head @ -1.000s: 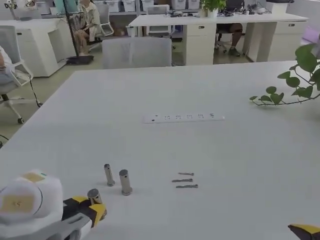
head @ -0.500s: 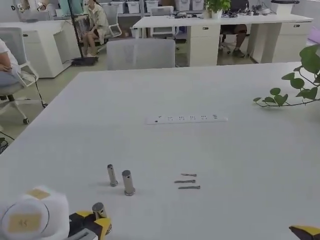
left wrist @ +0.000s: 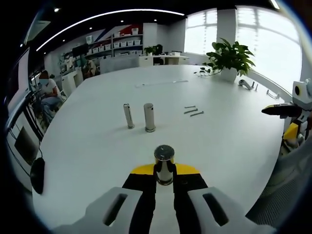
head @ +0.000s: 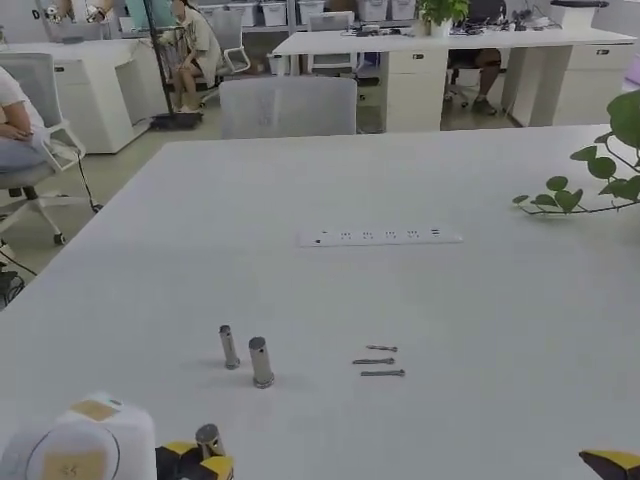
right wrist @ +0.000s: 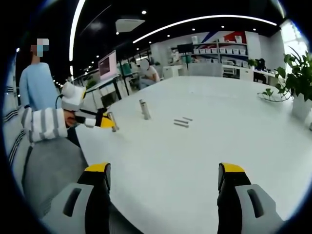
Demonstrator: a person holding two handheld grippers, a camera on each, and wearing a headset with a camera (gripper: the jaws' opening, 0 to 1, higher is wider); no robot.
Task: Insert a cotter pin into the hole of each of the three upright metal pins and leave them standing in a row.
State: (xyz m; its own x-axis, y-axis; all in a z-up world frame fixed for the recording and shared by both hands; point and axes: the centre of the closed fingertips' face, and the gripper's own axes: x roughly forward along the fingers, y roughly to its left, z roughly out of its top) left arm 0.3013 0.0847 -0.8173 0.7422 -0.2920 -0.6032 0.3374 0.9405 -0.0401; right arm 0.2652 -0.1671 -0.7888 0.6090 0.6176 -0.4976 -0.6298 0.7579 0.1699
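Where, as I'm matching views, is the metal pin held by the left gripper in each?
Head view: gripped pin in the left gripper, bottom left.
Left gripper view: pin bottom centre, between the jaws.
Right gripper view: pin left of middle.
Shared landmark: three cotter pins.

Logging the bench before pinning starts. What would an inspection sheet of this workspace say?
surface: white table, flat.
job's things: two standing pins upright side by side; third pin upright in the left gripper's jaws; three cotter pins lying loose to their right, none inserted.
clutter: power strip mid-table; plant trailing at the right edge.
grippers: left gripper shut on the third pin; right gripper open, holding nothing.
cables: thin dark line on the floor left of the table, likely a cable.
surroundings: chair, office desks, seated people.
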